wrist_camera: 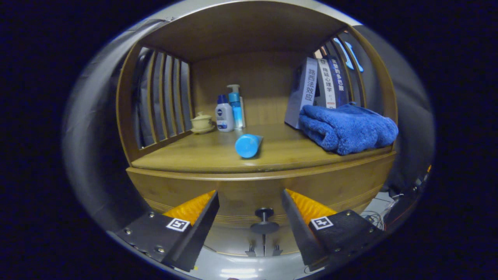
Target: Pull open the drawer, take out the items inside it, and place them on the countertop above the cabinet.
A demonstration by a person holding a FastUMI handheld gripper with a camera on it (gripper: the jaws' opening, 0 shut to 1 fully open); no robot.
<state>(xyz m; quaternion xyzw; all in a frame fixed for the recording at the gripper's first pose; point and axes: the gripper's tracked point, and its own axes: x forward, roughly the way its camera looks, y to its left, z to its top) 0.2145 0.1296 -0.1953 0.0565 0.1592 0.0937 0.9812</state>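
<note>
Gripper [249,198] level before the drawer [264,194], fingers spread apart either side of its knob [264,213].

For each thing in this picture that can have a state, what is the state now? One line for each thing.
tongs: open, the two fingers apart with the knob in the gap, not touching it
drawer: closed
drawer knob: free, not gripped
blue tube: lying on its side on the countertop
pump bottle: upright
white bottle: upright, cap on
lidded cup: lid on, standing on its saucer
blue towel: folded
books: standing, leaning
</note>
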